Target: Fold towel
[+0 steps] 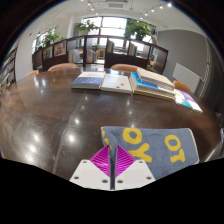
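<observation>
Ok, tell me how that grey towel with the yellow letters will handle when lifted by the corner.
The towel lies flat and soft-edged on the table, so it will likely droop limply. It looks thin, probably light. The gripper has its pads together at the towel's near corner; cloth may slip out if pinched shallowly.

Grey-blue towel (155,146) with yellow letters, apparently; dark brown table (60,110).

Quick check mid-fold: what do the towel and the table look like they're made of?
Towel: soft woven cloth, matte grey-blue with yellow lettering; it bunches where the claw pinches its edge. Table: dark brown, probably varnished wood or laminate, glossy enough to mirror the ceiling lights; no grain is clear. Books: paper with slightly shiny covers.
</observation>
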Tool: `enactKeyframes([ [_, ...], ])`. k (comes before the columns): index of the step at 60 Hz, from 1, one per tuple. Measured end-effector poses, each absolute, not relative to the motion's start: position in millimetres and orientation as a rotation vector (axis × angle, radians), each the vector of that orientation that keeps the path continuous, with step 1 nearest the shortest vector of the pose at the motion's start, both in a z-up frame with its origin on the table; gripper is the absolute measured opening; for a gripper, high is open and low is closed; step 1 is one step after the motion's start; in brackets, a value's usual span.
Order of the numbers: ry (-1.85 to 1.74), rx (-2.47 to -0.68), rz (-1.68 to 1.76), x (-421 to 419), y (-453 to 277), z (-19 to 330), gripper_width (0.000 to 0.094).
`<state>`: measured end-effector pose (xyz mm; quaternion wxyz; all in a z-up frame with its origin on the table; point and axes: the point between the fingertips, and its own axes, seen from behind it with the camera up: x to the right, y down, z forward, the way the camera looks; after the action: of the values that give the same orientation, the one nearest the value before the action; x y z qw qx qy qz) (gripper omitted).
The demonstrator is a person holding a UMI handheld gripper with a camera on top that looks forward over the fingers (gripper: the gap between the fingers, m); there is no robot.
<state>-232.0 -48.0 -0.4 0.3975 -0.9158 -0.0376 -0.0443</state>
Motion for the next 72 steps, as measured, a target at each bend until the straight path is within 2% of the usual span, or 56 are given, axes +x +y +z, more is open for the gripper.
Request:
enactKeyframes([
  [10, -0.106, -2.216, -0.087, -176, -48, 77, 0.0035],
  [18, -0.080, -2.168, -0.110, -97, -47, 118, 0.0035],
  [24, -0.077, -2.174, -0.117, -40, -45, 118, 0.0040],
  [34, -0.065, -2.252, -0.119, 30, -49, 79, 0.0066],
  [37, -0.053, -2.267, -0.124, 45, -50, 67, 0.0164],
  [43, -0.044, -2.307, -0.237, 78, -62, 47, 0.0459],
  [45, -0.037, -2.306, -0.242, 80, -66, 49, 0.0578],
  [49, 0.002, -2.260, -0.211, 76, -70, 66, 0.0718],
  [51, 0.017, -2.230, -0.194, 72, -73, 79, 0.0751],
  [59, 0.033, -2.131, -0.185, 51, -90, 139, 0.0773],
  [63, 0.023, -2.092, -0.179, 37, -106, 169, 0.0813],
  [72, 0.018, -2.043, -0.126, -3, -148, 214, 0.0814],
])
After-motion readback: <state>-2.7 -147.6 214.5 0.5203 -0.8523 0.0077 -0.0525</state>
